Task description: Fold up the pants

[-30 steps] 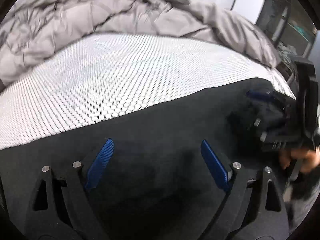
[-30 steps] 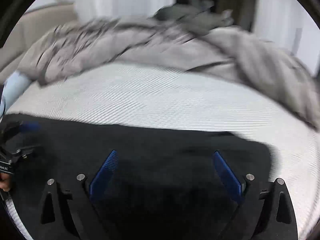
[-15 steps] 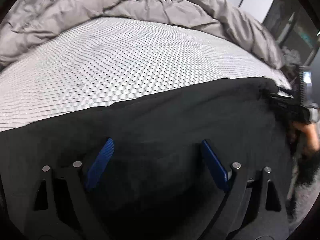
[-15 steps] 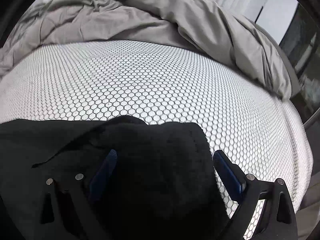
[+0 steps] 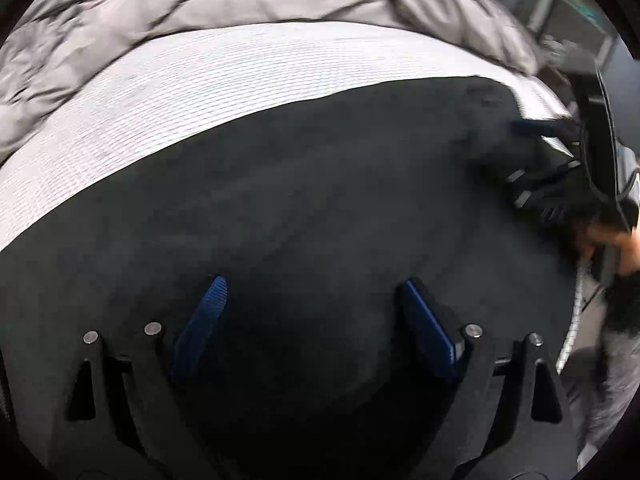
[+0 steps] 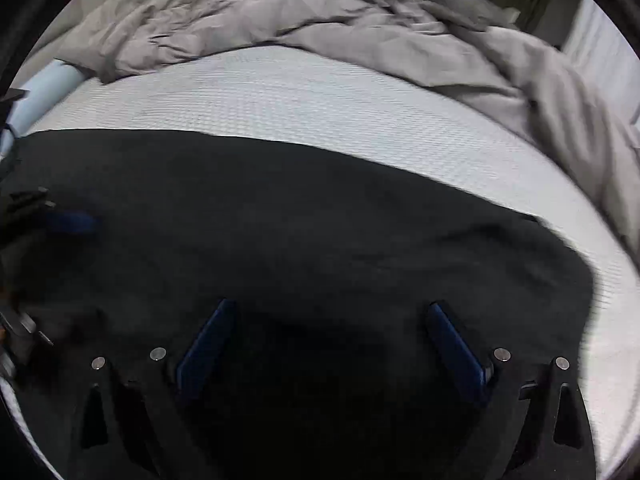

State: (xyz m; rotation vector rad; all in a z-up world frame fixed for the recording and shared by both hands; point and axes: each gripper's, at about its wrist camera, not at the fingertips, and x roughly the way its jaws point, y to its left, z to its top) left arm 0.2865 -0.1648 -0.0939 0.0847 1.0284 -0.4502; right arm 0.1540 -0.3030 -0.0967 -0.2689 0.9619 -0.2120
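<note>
Black pants [image 5: 320,180] lie spread flat across the white mattress [image 5: 240,72], close to its near edge. My left gripper [image 5: 311,284] hovers low over the dark cloth. Its blue pads stand wide apart and the jaws are opening, with only flat fabric under them. My right gripper [image 6: 330,306] is open too, over the right part of the pants [image 6: 320,220]. Each gripper shows at the edge of the other's view: the right gripper [image 5: 520,152] at the pants' right end, the left gripper [image 6: 48,272] at their left end.
A crumpled grey duvet [image 6: 320,12] is heaped along the far side of the mattress [image 6: 320,100]. A light blue roll [image 6: 48,88] lies at the far left. A person's hand [image 5: 624,248] holds the right gripper beyond the bed's right edge. Dark furniture [image 5: 580,8] stands behind.
Half a second ago a raised bunch of pants sat between the right gripper's jaws; now the cloth lies flat. Both views swung and sank towards the pants.
</note>
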